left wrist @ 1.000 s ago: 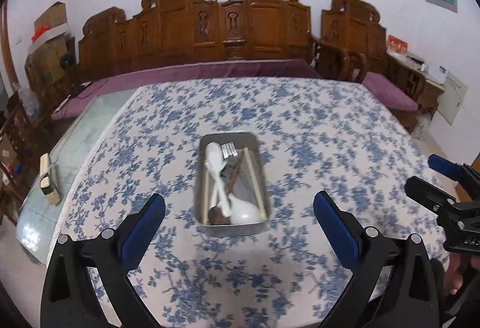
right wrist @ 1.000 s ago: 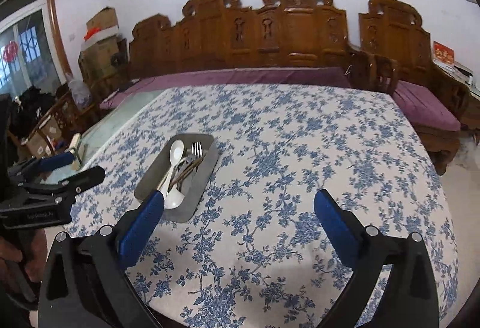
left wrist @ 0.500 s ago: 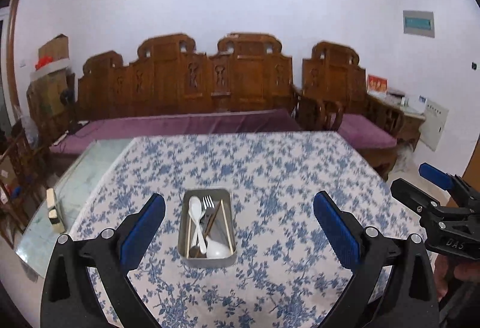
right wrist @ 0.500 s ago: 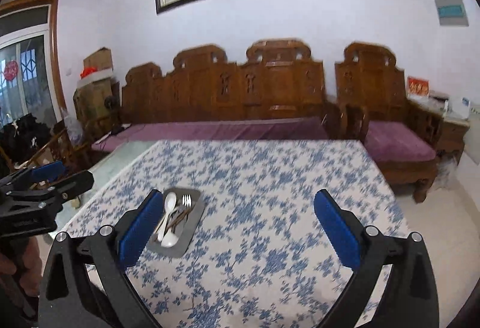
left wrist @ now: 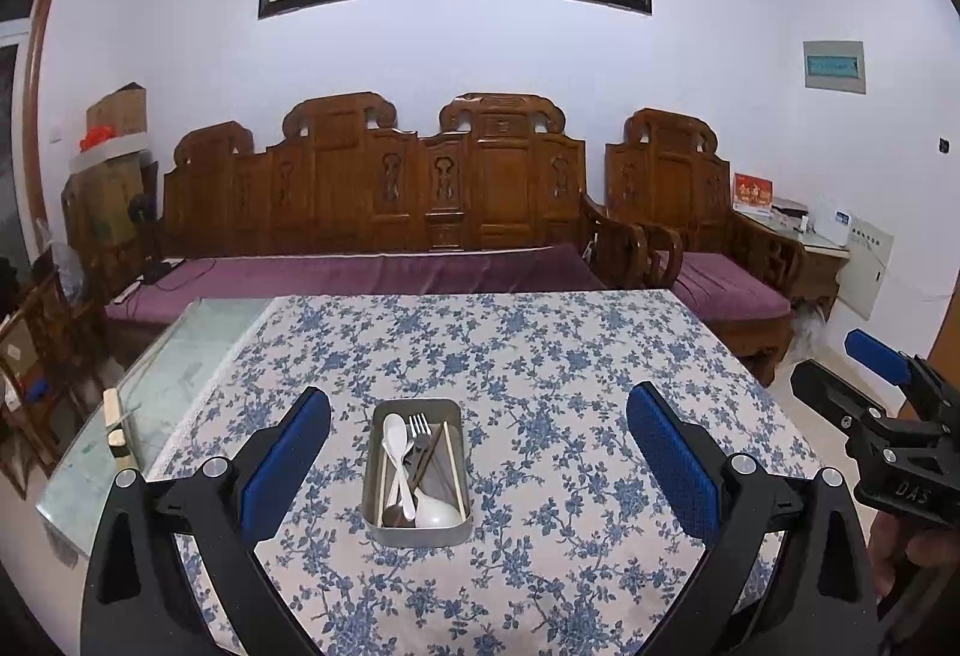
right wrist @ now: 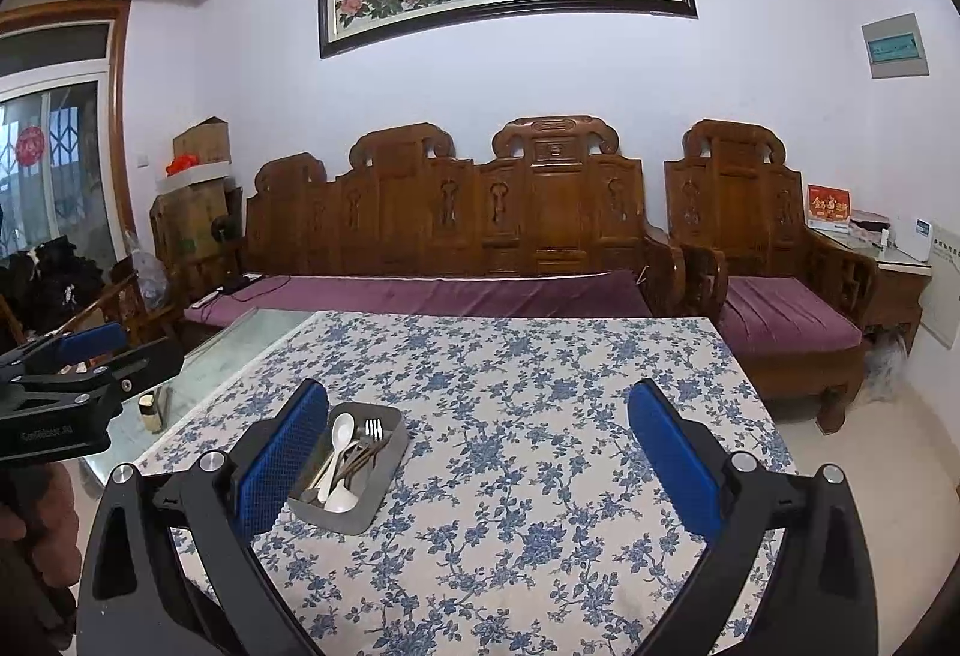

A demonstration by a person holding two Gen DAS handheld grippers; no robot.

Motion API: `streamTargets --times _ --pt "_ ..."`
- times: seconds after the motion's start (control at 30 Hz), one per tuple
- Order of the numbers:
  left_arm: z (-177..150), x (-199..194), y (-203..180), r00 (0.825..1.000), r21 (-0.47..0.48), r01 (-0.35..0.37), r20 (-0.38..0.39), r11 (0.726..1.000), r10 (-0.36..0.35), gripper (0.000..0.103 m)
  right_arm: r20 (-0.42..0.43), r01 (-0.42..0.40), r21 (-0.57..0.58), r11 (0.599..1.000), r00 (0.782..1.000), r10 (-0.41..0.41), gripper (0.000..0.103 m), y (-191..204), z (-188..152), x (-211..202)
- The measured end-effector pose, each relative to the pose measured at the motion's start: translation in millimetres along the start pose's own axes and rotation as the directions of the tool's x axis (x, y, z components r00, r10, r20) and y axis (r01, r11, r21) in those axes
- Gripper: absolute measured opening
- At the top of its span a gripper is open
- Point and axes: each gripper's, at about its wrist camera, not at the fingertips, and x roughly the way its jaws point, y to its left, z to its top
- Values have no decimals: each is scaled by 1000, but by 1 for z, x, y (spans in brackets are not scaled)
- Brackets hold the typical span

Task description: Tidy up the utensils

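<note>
A grey metal tray [left wrist: 420, 533] sits on the blue-flowered tablecloth [left wrist: 540, 356]. It holds a white spoon [left wrist: 394, 440], a second white spoon [left wrist: 437, 513], a metal fork [left wrist: 418, 425], chopsticks [left wrist: 454, 461] and dark-handled pieces. My left gripper [left wrist: 478, 395] is open and empty, hovering in front of the tray. My right gripper [right wrist: 478, 392] is open and empty too, with the tray [right wrist: 360, 524] just inside its left finger. Each gripper shows at the edge of the other's view: the right gripper [left wrist: 840, 365] and the left gripper [right wrist: 138, 350].
Bare glass tabletop [left wrist: 156, 404] lies left of the cloth, with a small wooden block [left wrist: 115, 425] near its edge. A carved wooden sofa [left wrist: 420, 188] with purple cushions stands behind the table, an armchair [left wrist: 690, 188] at the right, cardboard boxes [left wrist: 114, 164] at the left.
Both grippers have drawn back from the table and tilted up; the tray looks smaller and lower, and the wall painting has come into view. Both stayed open.
</note>
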Motion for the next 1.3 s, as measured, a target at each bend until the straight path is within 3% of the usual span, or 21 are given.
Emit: streamTargets --times 1.3 --pt "-4 2 1 1000 9 -9 -2 1000 9 96 -7 -14 -2 1000 1000 14 101 4 0 3"
